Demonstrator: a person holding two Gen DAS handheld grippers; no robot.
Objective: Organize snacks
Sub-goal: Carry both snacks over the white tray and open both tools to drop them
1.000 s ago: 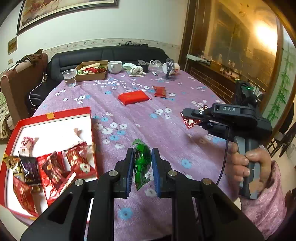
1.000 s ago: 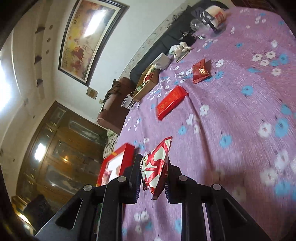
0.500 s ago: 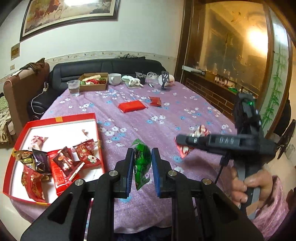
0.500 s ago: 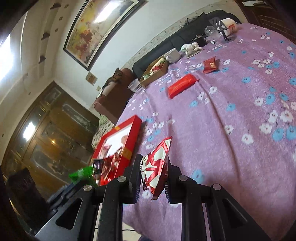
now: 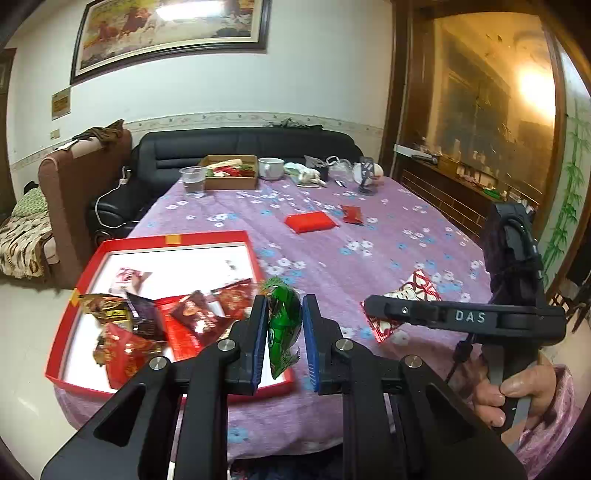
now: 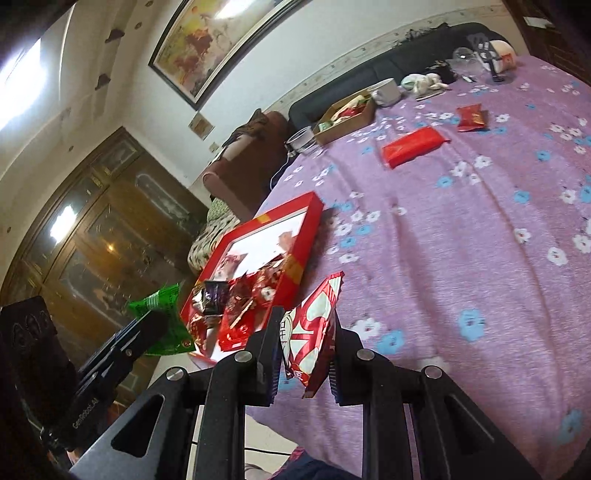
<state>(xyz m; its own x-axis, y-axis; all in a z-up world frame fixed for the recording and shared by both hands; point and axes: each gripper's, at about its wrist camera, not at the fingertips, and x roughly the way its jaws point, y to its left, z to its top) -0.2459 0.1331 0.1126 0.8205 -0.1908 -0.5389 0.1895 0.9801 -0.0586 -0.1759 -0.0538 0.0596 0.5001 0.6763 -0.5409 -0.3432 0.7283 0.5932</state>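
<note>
While gripping green packet [image 5: 282, 325] and red-white packet [image 6: 312, 332] with closed jaws, releasing low inside red box [image 5: 177, 238], avoiding spilling.

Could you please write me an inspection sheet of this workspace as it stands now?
Surface: table under a purple flowered cloth.
Job's things: red tray at the near left edge, holding several wrapped snacks; red packet and small red packet lying mid-table.
Clutter: cardboard box, plastic cup, white mug at the far end.
Grippers: left tool shut on green snack; right tool shut on red-and-white snack.
Cables: black lead hanging from the right tool.
Surroundings: black sofa, framed painting, wooden cabinet.
</note>
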